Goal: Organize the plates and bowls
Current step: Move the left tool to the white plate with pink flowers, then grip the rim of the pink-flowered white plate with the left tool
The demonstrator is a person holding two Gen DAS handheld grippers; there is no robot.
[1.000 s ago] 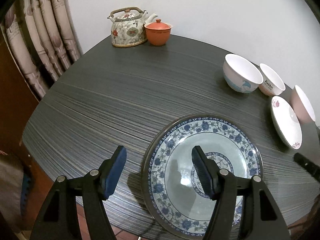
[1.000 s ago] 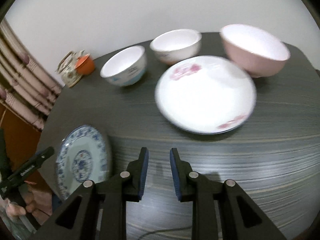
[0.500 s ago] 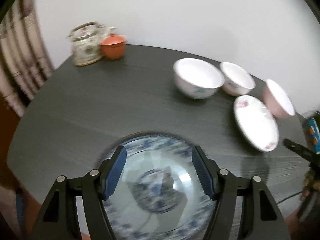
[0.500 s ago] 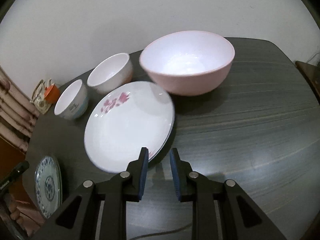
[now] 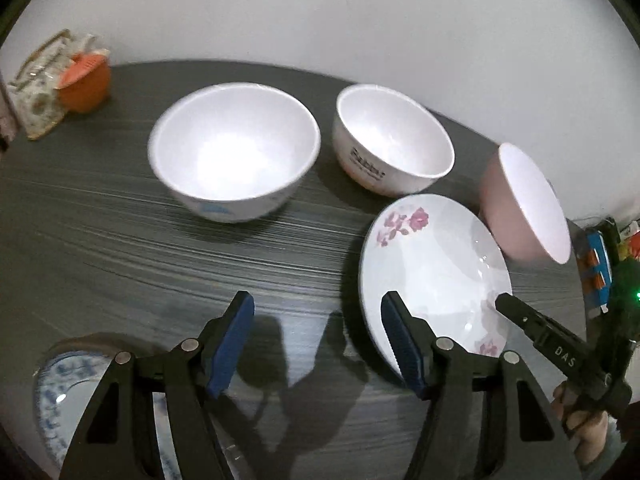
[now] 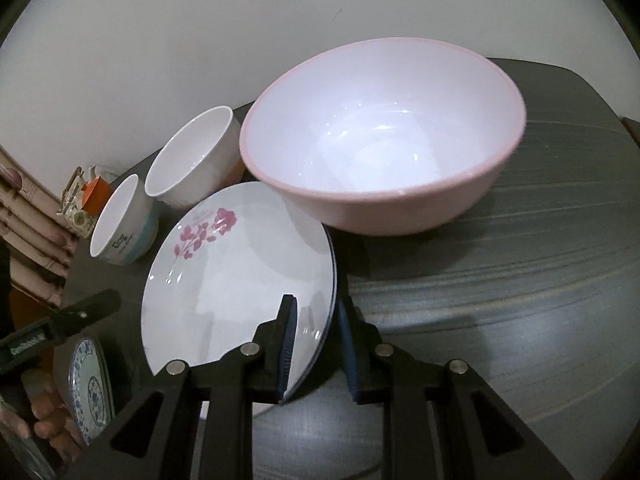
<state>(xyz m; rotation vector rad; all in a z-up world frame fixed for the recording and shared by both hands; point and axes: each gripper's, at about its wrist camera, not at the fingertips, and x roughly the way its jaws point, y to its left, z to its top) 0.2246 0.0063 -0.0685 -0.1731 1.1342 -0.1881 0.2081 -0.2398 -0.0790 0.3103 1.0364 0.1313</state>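
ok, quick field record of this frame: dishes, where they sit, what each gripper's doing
surface: dark wood-grain table
floral plate: white plate with pink flowers, in front of pink bowl
white bowls: two, blue-marked bowl and lettered bowl, side by side
blue-patterned plate: near table edge, under left gripper
background: teapot and orange lidded cup, far corner
left gripper: jaws closing, nothing between them
right gripper: jaws closing, astride floral plate rim, pads not yet pressing

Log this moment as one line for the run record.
right claw: closing astride rose plate rim | left claw: closing, empty, over table | blue plate: table edge | bowls: untouched
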